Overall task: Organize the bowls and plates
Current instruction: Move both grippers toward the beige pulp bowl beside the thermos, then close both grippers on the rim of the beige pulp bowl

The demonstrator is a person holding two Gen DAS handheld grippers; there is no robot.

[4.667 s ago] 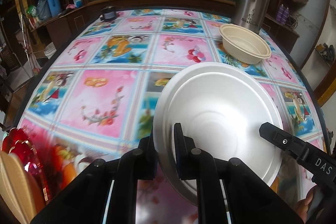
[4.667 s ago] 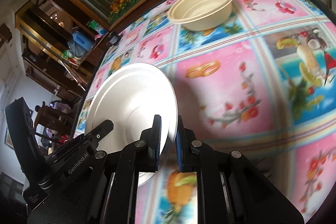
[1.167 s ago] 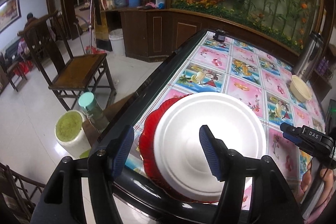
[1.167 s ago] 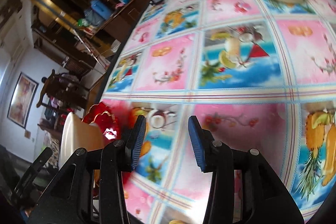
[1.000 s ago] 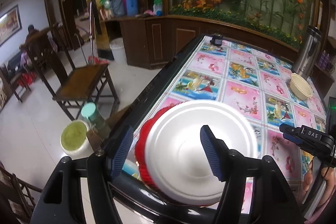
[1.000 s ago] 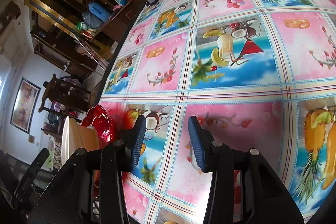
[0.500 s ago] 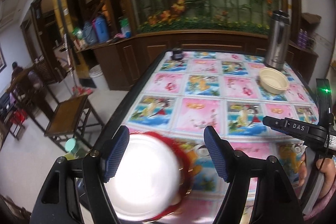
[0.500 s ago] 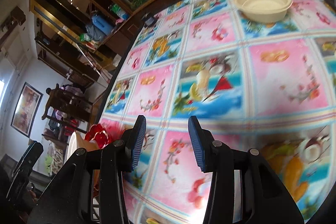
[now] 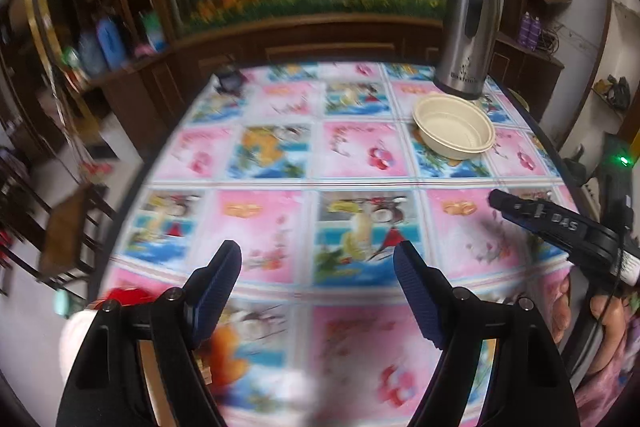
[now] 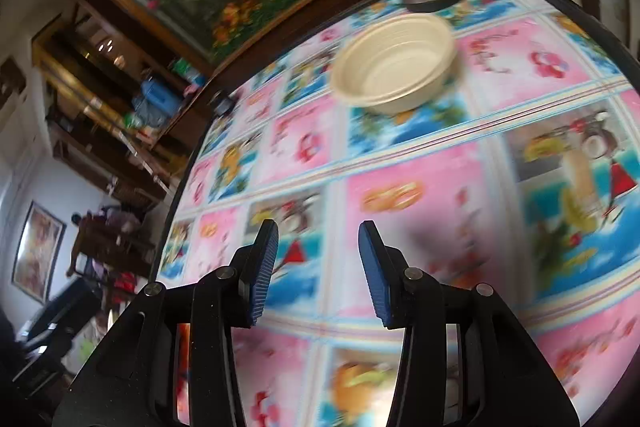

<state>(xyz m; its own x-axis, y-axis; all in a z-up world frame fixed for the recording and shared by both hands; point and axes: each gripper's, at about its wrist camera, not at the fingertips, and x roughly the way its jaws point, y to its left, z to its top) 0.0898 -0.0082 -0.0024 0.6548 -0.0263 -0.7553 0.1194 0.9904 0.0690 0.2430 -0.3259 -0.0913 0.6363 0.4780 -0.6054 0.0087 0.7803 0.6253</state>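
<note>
Both grippers are empty right now. The left gripper has its jaws spread wide and they've just been opening further, with nothing between them, only the picture-print tablecloth underneath. The right gripper has its jaws apart too, a narrower gap, and nothing is in it either.

The cream bowl sits upright near the far right corner of the table, just in front of the steel thermos, close to it but I can't tell if they touch. From the right wrist view the bowl is straight ahead of the gripper, well apart from the fingers.

At the near left corner of the table there's a bit of the red plate and a white plate, both blurry and mostly hidden behind the left gripper's frame. A small dark object sits at the far left corner.
</note>
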